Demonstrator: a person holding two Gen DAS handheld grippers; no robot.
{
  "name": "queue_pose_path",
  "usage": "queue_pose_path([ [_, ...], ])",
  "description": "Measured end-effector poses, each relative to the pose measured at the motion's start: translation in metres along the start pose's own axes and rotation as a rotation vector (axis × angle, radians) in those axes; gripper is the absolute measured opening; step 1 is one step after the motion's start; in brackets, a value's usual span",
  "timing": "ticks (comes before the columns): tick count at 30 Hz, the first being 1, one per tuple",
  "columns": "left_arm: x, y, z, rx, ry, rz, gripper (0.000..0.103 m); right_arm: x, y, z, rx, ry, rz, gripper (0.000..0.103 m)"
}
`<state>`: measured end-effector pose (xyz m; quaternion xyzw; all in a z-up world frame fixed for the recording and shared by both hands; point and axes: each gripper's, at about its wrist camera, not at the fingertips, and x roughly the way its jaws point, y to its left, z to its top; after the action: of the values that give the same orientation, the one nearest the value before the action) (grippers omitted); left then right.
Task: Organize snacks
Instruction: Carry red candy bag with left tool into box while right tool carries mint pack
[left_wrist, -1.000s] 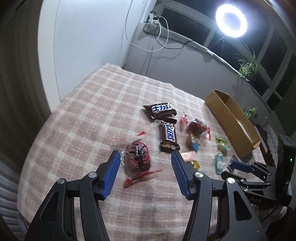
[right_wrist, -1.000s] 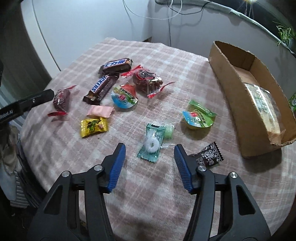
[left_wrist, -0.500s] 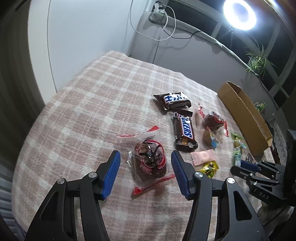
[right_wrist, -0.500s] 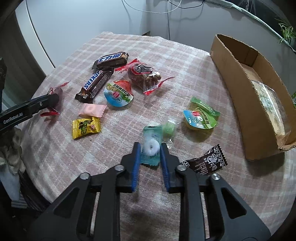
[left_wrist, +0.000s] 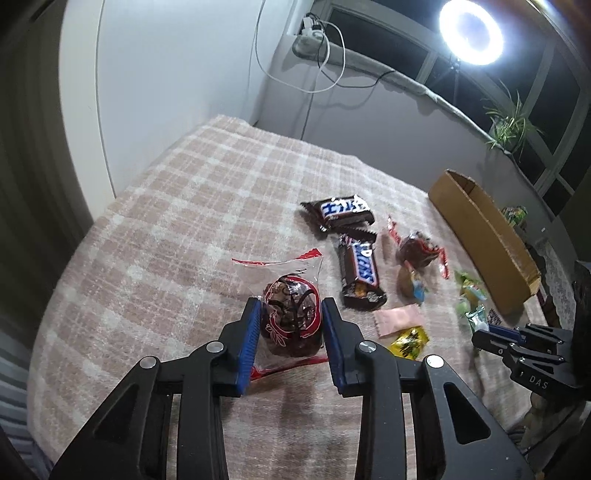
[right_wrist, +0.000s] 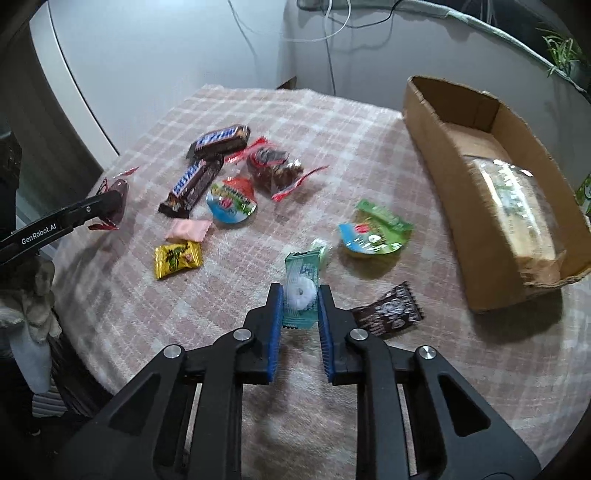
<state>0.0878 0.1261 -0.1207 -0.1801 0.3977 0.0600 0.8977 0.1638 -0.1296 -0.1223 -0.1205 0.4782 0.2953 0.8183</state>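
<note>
While its blue pads are closing on a clear-wrapped brown pastry (left_wrist: 291, 317) between them, the left gripper (left_wrist: 290, 328) mirrors the right gripper (right_wrist: 300, 306), pinching a green mint packet (right_wrist: 301, 291), probably bound for the open cardboard box (right_wrist: 439, 147) beyond-right.

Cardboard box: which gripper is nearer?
Right. The right gripper, shut on the mint packet, sits near the cardboard box; the left gripper is across the table.

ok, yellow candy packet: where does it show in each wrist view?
Left wrist: yellow candy packet lower right of centre, just below the pink packet.
Right wrist: yellow candy packet left of centre, again just below the pink packet.
Shared landmark: cardboard box at the right.
</note>
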Motion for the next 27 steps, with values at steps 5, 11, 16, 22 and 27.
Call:
queue_pose_path([
  [5,-0.007,-0.014,0.01,0.015,-0.024,-0.035,0.031,-0.02,-0.015,0.006,0.017,-0.047,-0.006,0.019],
  [11,-0.002,-0.043,0.022,0.04,-0.032,-0.087,0.031,-0.04,-0.039,0.011,0.046,-0.093,-0.018,0.019],
  [16,0.007,-0.072,0.035,0.071,-0.035,-0.134,0.031,-0.053,-0.061,0.017,0.073,-0.123,-0.031,0.019],
  [22,0.016,-0.111,0.05,0.119,-0.049,-0.179,0.031,-0.066,-0.089,0.027,0.101,-0.154,-0.05,0.019],
  [27,0.023,-0.141,0.06,0.159,-0.052,-0.211,0.031,-0.072,-0.108,0.032,0.118,-0.171,-0.066,0.019],
])
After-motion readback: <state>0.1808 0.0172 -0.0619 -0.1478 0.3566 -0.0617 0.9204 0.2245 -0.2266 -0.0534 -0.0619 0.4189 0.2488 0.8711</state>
